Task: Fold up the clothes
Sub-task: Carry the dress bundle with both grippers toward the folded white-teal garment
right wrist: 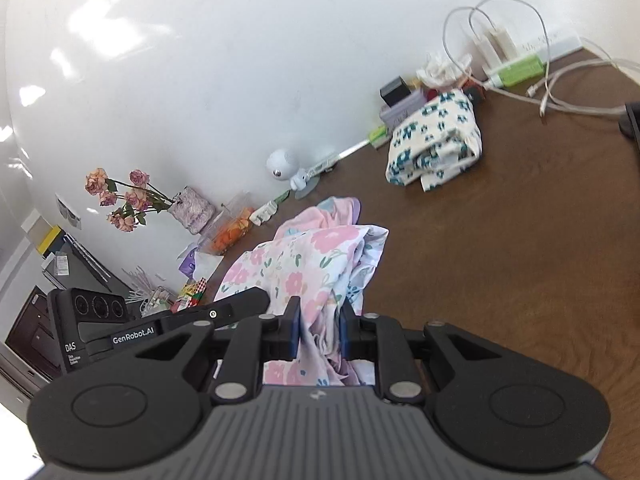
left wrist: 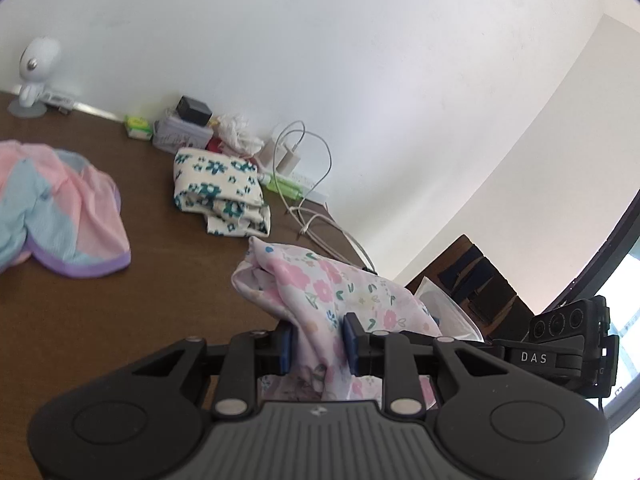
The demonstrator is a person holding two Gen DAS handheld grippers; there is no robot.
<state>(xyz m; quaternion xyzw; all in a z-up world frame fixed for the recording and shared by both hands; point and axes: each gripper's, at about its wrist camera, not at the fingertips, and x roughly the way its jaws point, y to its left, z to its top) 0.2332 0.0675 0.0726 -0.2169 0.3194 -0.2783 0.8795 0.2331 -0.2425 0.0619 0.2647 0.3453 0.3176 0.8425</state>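
A dark brown tabletop [left wrist: 100,320] runs up to a plain white wall [left wrist: 320,60] in the left wrist view, with a small white round-headed gadget [left wrist: 34,68] on a stand at the far edge and a tangle of white cables [left wrist: 304,168] beside a charger near the wall. A folded cream cloth with teal flowers [left wrist: 220,192] lies on the tabletop, and a crumpled pink, blue and purple garment [left wrist: 60,208] lies well apart from it toward the left edge. The left hand-held gripper [left wrist: 318,346] is clamped on a pink-flowered garment [left wrist: 332,288], whose fabric is bunched between the blue pads and hangs lifted above the wood; the right hand-held gripper [left wrist: 560,340] shows at the right edge. In the right wrist view the same tabletop [right wrist: 500,260] meets the wall [right wrist: 200,60], with the teal-flowered cloth [right wrist: 436,140] and the cables [right wrist: 560,96] toward the upper right, the white gadget [right wrist: 284,166] near the middle, and a bunch of pinkish flowers [right wrist: 120,200] in a vase to the left. The right hand-held gripper [right wrist: 319,334] is clamped on the pink-flowered garment [right wrist: 312,264], which spills forward over the pastel garment [right wrist: 340,210]. The left hand-held gripper [right wrist: 236,304] shows beside it.
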